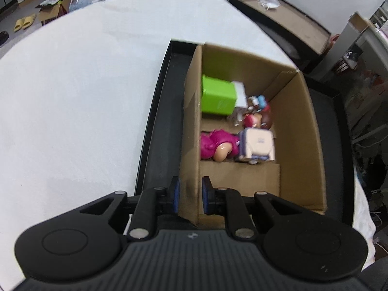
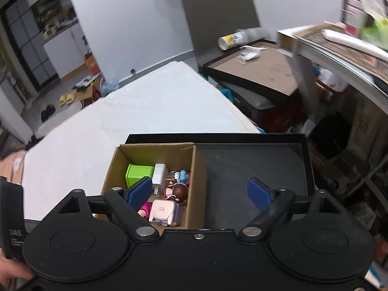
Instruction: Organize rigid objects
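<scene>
An open cardboard box (image 1: 298,133) stands in a black tray (image 1: 157,126). Inside lie a green block (image 1: 217,97), a white charger (image 1: 240,94), a pink figure (image 1: 215,145), a pale boxy toy (image 1: 258,145) and small dolls (image 1: 259,114). My left gripper (image 1: 190,195) is shut on the box's near left wall, one pad on each side. In the right wrist view the same box (image 2: 155,149) holds the green block (image 2: 138,173), the charger (image 2: 159,173) and the pale toy (image 2: 162,211). My right gripper (image 2: 200,191) hangs open above the box's right wall, holding nothing.
The tray's bare floor (image 2: 254,165) lies right of the box. A white tabletop (image 1: 72,97) spreads left and behind. Beyond the table's edge stand a second black tray with a brown board (image 2: 257,70), a tipped cup (image 2: 232,40) and a cluttered shelf (image 2: 339,48).
</scene>
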Demonstrator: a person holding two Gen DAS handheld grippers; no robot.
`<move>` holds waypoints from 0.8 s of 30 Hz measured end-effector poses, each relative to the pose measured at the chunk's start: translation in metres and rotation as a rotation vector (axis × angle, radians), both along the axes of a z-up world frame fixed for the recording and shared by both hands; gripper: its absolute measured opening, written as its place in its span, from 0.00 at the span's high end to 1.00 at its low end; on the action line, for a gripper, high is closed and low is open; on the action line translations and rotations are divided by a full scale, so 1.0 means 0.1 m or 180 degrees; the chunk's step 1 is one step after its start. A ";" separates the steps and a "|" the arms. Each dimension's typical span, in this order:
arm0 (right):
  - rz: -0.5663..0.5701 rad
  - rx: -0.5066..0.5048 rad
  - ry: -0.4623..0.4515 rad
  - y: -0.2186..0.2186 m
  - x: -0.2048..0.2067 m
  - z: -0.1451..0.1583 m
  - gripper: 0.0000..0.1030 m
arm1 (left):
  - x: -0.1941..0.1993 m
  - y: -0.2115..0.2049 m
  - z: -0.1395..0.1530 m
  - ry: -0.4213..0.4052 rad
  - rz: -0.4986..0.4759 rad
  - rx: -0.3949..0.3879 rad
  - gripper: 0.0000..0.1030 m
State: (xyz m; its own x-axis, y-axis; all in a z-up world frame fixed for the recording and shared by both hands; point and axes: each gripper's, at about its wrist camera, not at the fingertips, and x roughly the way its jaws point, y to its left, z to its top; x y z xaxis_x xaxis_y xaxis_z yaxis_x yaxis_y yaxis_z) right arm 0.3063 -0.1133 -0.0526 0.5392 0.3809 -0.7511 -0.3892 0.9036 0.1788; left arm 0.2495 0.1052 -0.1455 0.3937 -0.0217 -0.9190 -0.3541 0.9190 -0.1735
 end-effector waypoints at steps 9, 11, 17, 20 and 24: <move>-0.0200 0.0036 -0.0019 -0.26 -0.26 0.15 0.10 | -0.21 -0.12 0.42 -0.0221 -0.0090 0.0090 0.80; -0.0202 0.0005 -0.0051 -0.29 -0.36 0.19 0.08 | -0.29 -0.16 0.50 -0.0281 -0.0113 0.0104 0.76; -0.0222 0.0057 -0.0127 -0.41 -0.63 0.31 0.05 | -0.50 -0.31 0.71 -0.0406 -0.0193 0.0180 0.61; -0.0250 0.0083 -0.0145 -0.47 -0.72 0.37 0.03 | -0.61 -0.38 0.83 -0.0503 -0.0194 0.0282 0.53; -0.0282 0.0064 -0.0181 -0.55 -0.86 0.44 0.01 | -0.78 -0.45 1.00 -0.0618 -0.0190 0.0302 0.39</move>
State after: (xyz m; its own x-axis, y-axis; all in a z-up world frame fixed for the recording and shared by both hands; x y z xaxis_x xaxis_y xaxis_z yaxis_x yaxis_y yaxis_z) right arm 0.2202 -0.1679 -0.0086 0.6130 0.3446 -0.7110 -0.3179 0.9314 0.1772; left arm 0.1717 0.0604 -0.0456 0.5639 0.0326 -0.8252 -0.2671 0.9527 -0.1449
